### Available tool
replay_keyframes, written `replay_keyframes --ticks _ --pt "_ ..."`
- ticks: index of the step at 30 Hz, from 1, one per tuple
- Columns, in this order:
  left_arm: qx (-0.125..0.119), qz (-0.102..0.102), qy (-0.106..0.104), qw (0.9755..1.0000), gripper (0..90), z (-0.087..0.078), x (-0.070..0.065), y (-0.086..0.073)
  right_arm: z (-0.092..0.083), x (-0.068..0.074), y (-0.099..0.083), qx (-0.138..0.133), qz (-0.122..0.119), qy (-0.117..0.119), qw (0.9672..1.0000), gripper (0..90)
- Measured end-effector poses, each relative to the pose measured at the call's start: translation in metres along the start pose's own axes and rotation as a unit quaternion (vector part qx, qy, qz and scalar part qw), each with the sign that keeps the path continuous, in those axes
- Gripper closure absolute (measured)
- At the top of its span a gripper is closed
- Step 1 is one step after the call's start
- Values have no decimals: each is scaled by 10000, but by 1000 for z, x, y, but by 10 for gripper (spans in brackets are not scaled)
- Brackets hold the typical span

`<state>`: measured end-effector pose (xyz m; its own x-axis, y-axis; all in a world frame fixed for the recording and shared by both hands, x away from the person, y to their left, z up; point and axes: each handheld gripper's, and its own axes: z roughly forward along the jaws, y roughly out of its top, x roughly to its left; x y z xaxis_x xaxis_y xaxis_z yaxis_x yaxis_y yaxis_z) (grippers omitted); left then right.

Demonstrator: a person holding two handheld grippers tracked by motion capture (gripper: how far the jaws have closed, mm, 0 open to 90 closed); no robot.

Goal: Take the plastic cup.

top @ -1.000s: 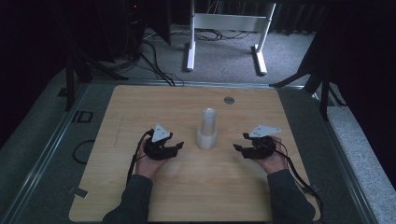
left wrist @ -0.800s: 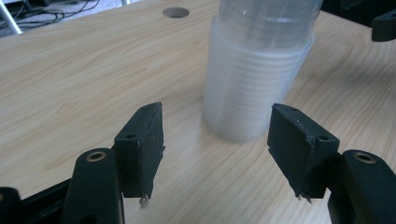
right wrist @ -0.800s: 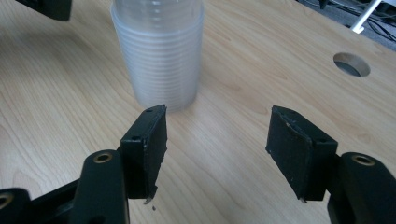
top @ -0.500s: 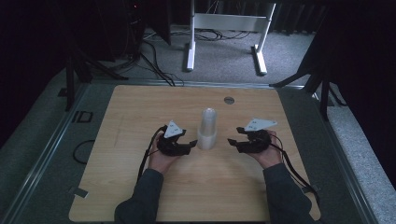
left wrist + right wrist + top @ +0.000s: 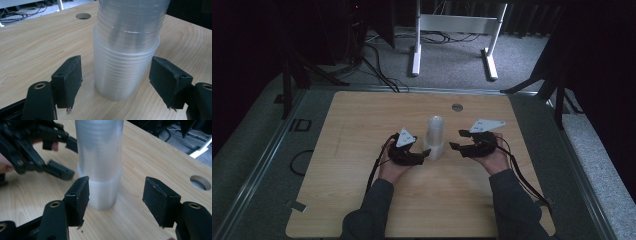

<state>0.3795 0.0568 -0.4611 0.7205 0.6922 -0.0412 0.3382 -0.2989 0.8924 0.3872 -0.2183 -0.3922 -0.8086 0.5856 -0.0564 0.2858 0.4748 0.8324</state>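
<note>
Closing in at centre frame, left gripper (image 5: 428, 154), jaws just opened and empty, should straddle the cup stack (image 5: 434, 138) squarely, low, while the open right gripper (image 5: 454, 146) waits.

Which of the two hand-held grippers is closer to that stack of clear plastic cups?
Left. The left gripper has its open jaws either side of the cup stack's base, not pressing it. The right gripper sits just off the stack's other side, open.
</note>
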Motion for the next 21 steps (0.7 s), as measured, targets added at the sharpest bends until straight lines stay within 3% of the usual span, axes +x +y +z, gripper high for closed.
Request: replay_keyframes --ticks 8,21 --pt "-26 54 94 9999 244 6 -2 3 0 -1 13 -222 20 37 9997 312" --pt "-77 77 -6 9999 224 15 -8 8 8 6 34 -397 -112 199 9990 257"
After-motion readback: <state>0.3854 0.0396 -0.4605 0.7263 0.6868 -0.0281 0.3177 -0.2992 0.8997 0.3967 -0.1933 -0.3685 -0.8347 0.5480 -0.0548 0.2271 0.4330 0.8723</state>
